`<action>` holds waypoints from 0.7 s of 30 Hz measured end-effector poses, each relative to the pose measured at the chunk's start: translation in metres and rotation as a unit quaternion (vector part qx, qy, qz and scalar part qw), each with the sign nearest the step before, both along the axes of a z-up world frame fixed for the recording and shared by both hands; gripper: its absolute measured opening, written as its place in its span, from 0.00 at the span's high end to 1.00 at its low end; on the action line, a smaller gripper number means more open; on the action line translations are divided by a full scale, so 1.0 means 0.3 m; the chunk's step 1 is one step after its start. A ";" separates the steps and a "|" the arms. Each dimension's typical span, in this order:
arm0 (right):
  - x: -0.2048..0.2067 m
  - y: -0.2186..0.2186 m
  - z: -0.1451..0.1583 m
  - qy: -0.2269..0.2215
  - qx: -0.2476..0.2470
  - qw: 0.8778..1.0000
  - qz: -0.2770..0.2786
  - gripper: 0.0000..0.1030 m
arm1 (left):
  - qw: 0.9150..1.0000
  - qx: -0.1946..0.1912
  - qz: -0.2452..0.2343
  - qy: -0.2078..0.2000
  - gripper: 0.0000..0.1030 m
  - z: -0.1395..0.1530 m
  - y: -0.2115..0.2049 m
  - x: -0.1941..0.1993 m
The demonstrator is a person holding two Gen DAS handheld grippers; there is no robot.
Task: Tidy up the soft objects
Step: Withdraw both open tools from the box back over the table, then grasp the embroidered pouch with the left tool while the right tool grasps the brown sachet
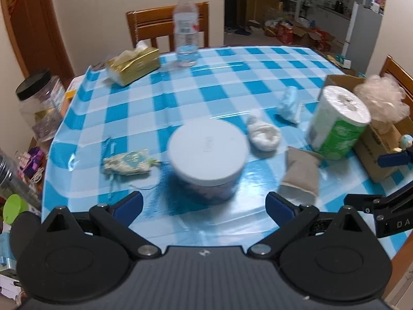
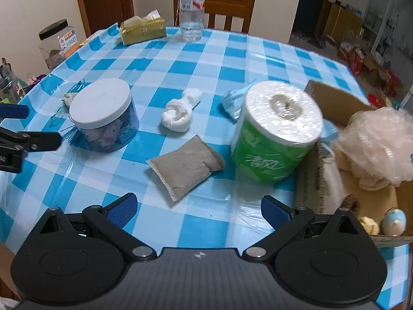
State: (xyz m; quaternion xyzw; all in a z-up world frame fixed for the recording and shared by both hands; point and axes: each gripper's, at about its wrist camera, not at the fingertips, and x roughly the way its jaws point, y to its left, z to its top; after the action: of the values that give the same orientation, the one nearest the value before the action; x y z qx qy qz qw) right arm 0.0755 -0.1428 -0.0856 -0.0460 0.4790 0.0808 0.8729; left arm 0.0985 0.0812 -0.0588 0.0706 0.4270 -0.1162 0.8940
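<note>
1. Both claws are spread wide and hold nothing: left gripper (image 1: 204,205) hangs above the table edge in front of the white-lid jar (image 1: 206,155), right gripper (image 2: 198,206) is just in front of the grey pouch (image 2: 184,171).
2. Landmark = cardboard box (image 2: 333,100) at the right side of the checked tablecloth (image 2: 180,59); it already has a pink mesh puff (image 2: 374,144) and plush things inside.
3. Soft things not yet in the box, all left of it:
   - paper roll in green wrap (image 2: 276,131), touching the box wall. Light, bulky, the film is slippery; probably too wide for the jaws across the body, so better to press on the wrap near one end.
   - grey pouch, near the box, lies flat. Soft, maybe filled w/ grains, so it will sag; take it across the short middle.
   - white rolled sock (image 2: 180,112), farther from the box. Very light, squashy; pinch the thick rolled part.
   - light-blue crumpled piece (image 2: 232,103), behind the roll. Blurred, I can't say if cloth or plastic.
   - small patterned sachet (image 1: 127,164), well apart from the box, beyond the jar. Light; grip the body, not the strings.
4. My judgement: the pouch is the closest for the right claw.
</note>
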 end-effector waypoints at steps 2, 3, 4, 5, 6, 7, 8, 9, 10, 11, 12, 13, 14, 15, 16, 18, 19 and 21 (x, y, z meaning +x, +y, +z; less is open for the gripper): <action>0.029 0.012 -0.024 0.010 0.008 1.000 -0.007 0.00 | 1.000 0.003 0.009 0.002 0.02 -0.008 0.034 0.017; 0.041 0.016 -0.034 0.013 0.012 1.000 -0.008 0.00 | 1.000 0.006 0.011 0.003 0.02 -0.012 0.048 0.027; 0.057 0.023 -0.047 0.018 0.014 1.000 -0.011 0.00 | 1.000 0.009 0.012 0.005 0.02 -0.016 0.062 0.037; 0.071 0.028 -0.058 0.021 0.015 1.000 -0.014 0.00 | 1.000 0.012 0.012 0.008 0.02 -0.019 0.076 0.049; 0.086 0.034 -0.069 0.024 0.017 0.999 -0.017 0.00 | 1.000 0.013 0.010 0.010 0.02 -0.021 0.090 0.058; 0.101 0.040 -0.081 0.028 0.019 0.999 -0.021 0.00 | 1.000 0.015 0.003 0.011 0.02 -0.022 0.101 0.070; 0.112 0.045 -0.090 0.032 0.020 0.999 -0.025 0.00 | 1.000 0.017 -0.007 0.014 0.02 -0.024 0.112 0.083; 0.124 0.050 -0.097 0.036 0.021 0.999 -0.027 0.00 | 1.000 0.020 -0.016 0.015 0.02 -0.025 0.122 0.093; 0.132 0.055 -0.104 0.040 0.022 0.999 -0.028 0.00 | 0.999 0.022 -0.023 0.013 0.02 -0.026 0.131 0.106; 0.139 0.059 -0.110 0.042 0.023 0.998 -0.026 0.00 | 0.999 0.025 -0.031 0.012 0.02 -0.028 0.142 0.124; 0.143 0.062 -0.114 0.043 0.023 0.999 -0.023 0.00 | 0.999 0.028 -0.036 0.012 0.02 -0.031 0.149 0.142; 0.144 0.065 -0.118 0.043 0.022 0.999 -0.020 0.00 | 0.999 0.032 -0.040 0.014 0.02 -0.035 0.156 0.162; 0.145 0.066 -0.122 0.044 0.021 0.999 -0.018 0.00 | 0.998 0.034 -0.045 0.015 0.02 -0.040 0.162 0.184; 0.145 0.067 -0.126 0.046 0.020 0.999 -0.017 0.00 | 0.998 0.038 -0.049 0.014 0.02 -0.047 0.170 0.209; 0.143 0.066 -0.130 0.049 0.020 0.998 -0.017 0.00 | 0.998 0.043 -0.051 0.015 0.02 -0.055 0.176 0.229; 0.137 0.064 -0.133 0.050 0.022 0.998 -0.016 0.00 | 0.996 0.055 -0.068 0.022 0.02 -0.074 0.186 0.269; 0.136 0.060 -0.133 0.049 0.022 0.998 -0.017 0.00 | 0.995 0.067 -0.073 0.024 0.02 -0.087 0.191 0.284; 0.133 0.052 -0.132 0.048 0.023 0.998 -0.021 0.00 | 0.991 0.099 -0.087 0.030 0.03 -0.117 0.197 0.309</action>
State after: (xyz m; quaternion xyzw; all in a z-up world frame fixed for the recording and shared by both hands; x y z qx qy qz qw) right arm 0.1153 -0.1271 -0.1251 -0.0114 0.5195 0.0756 0.8510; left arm 0.1913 0.1404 -0.0941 0.1921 0.4552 -0.1525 0.8559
